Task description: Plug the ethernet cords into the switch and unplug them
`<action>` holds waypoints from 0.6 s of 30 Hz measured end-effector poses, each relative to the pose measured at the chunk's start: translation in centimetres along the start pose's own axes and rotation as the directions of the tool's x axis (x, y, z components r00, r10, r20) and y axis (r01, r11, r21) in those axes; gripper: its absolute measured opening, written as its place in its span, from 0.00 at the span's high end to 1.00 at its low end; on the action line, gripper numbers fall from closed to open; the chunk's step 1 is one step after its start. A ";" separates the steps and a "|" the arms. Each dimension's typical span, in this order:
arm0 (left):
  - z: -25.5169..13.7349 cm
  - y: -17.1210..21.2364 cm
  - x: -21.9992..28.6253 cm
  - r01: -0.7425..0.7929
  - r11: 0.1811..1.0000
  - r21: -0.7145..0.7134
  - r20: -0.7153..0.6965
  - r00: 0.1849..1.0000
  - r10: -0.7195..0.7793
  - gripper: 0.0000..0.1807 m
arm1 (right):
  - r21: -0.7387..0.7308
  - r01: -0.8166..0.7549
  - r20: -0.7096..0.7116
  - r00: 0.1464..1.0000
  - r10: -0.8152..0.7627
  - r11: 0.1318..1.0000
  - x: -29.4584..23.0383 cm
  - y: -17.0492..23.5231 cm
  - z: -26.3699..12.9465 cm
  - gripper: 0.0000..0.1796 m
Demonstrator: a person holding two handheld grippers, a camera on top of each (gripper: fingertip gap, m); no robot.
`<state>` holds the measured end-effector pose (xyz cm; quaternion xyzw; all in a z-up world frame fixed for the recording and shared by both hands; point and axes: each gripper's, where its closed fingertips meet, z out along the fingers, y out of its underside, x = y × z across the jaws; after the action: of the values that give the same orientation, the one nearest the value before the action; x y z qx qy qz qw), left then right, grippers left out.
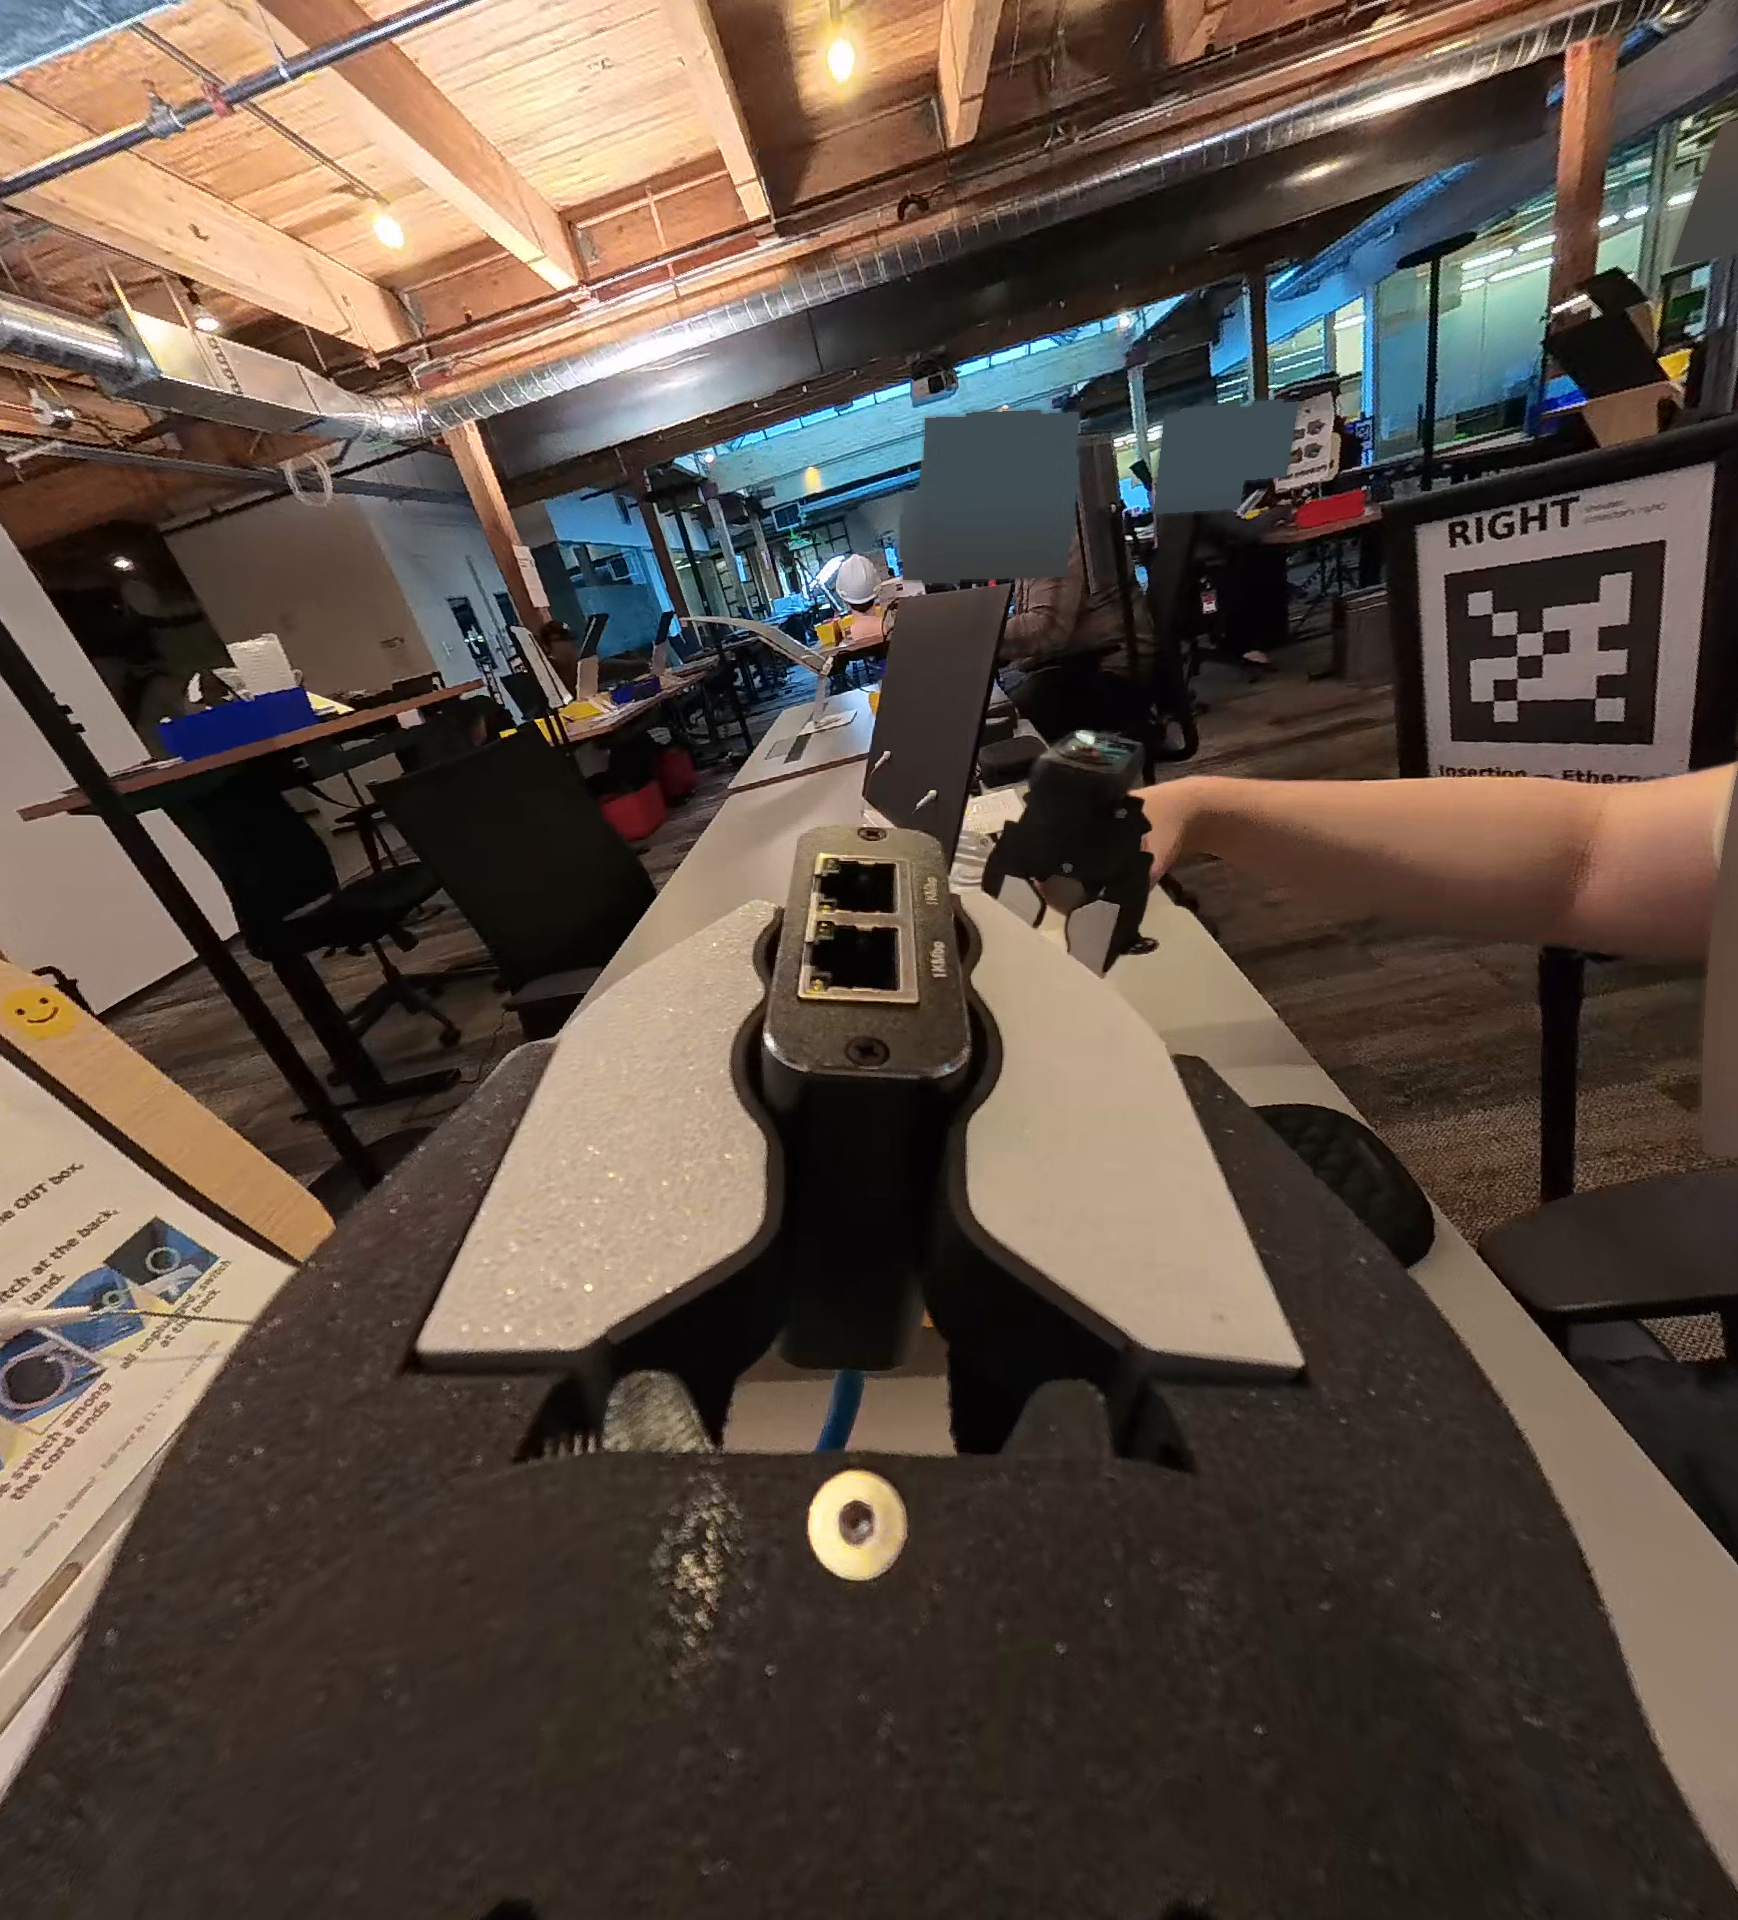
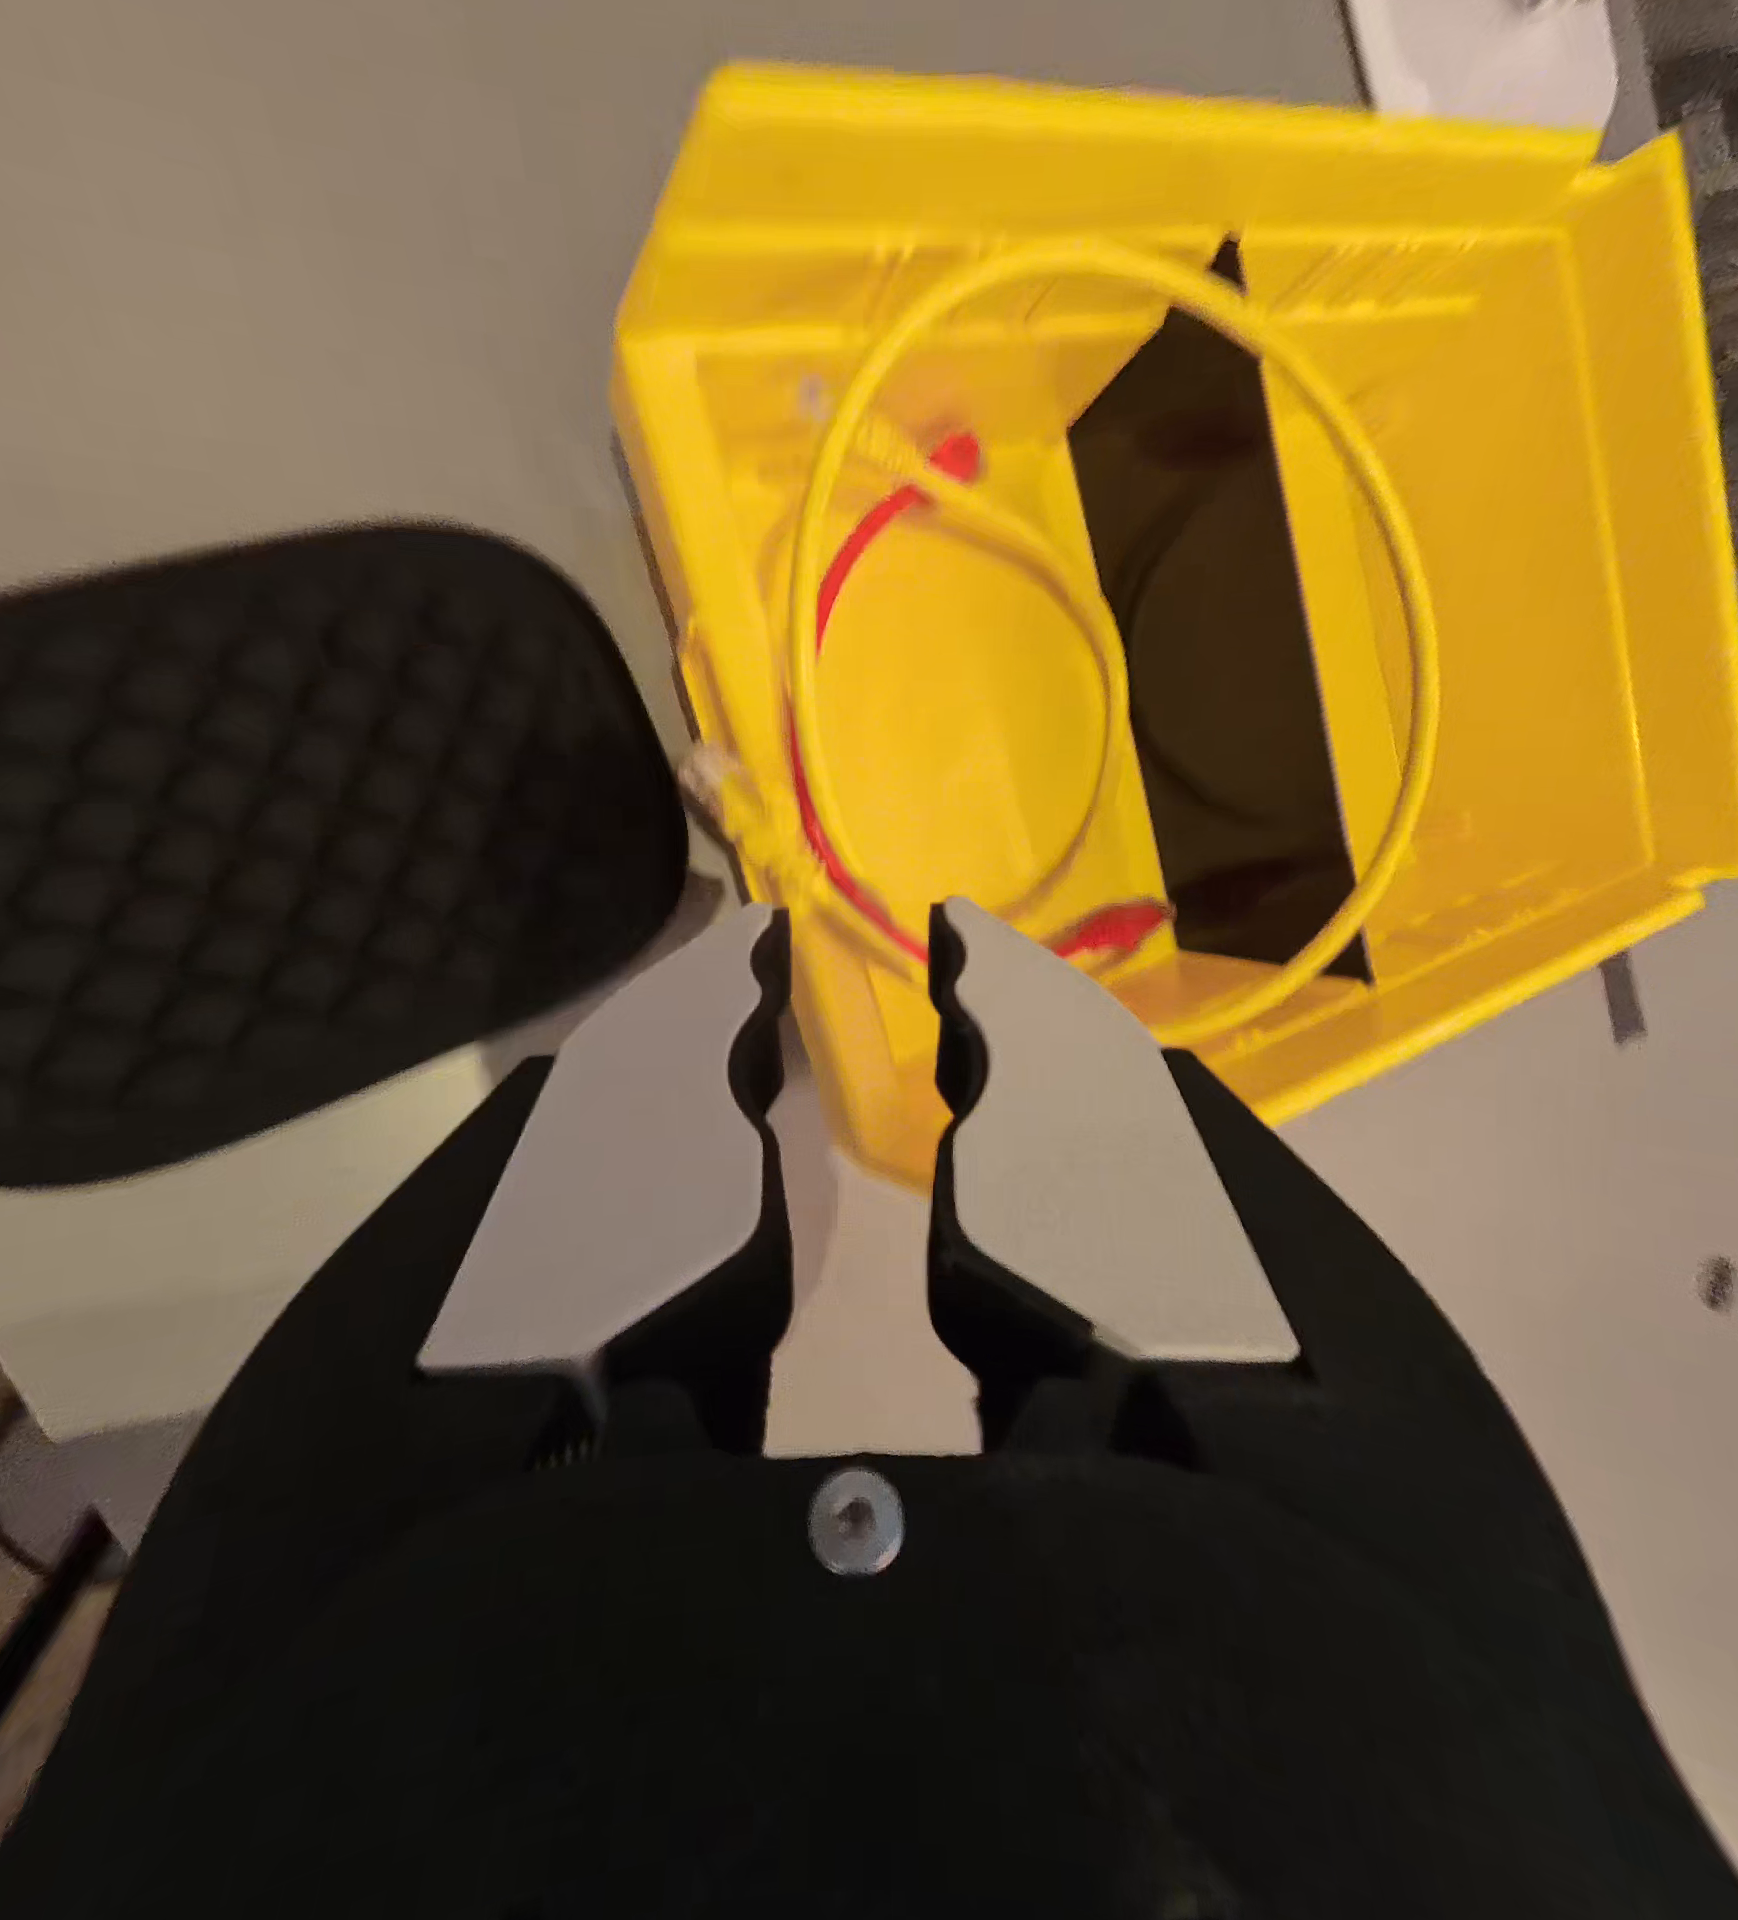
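In the left wrist view my left gripper [image 1: 865, 925] is shut on a black switch [image 1: 860, 1049] and holds it upright. Two empty ports [image 1: 857, 925] face the camera, and a blue cord [image 1: 834, 1418] hangs from the switch's lower end. My right gripper [image 1: 1062, 914], held by a hand, is farther off over the table. In the right wrist view the right gripper [image 2: 852, 914] is open and empty. It hovers over the near rim of a yellow bin [image 2: 1623, 520] that holds a looped yellow ethernet cord [image 2: 1421, 623] and a red cord [image 2: 865, 530].
The bin lies on a white table [image 2: 221, 260] near its edge. A black padded armrest [image 2: 252, 831] sits left of the bin. A marker sign [image 1: 1551, 634] stands at the right, a dark panel [image 1: 938, 707] stands behind the switch, and an instruction sheet [image 1: 44, 1351] lies at the left. Tip to tip, the grippers are about 35 centimetres apart.
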<state>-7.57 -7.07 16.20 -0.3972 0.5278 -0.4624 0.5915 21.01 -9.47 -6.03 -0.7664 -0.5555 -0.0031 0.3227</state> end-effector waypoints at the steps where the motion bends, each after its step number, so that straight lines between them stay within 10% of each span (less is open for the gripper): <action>1: 0.1 -0.1 0.1 -0.002 1.000 0.001 -0.005 1.000 0.002 0.86 | -0.046 0.031 -0.020 0.999 -0.032 0.998 -0.1 1.0 -0.1 0.85; 18: 1.0 0.1 1.6 -0.032 0.999 -0.031 -0.051 0.998 0.031 0.86 | -0.071 0.093 0.085 0.993 -0.087 0.993 -1.0 -0.5 4.5 0.92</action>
<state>-6.51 -8.60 15.83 -0.3862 0.5560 -0.4545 0.5788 18.57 -7.97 -9.73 -0.7516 -0.6015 -0.0072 0.2705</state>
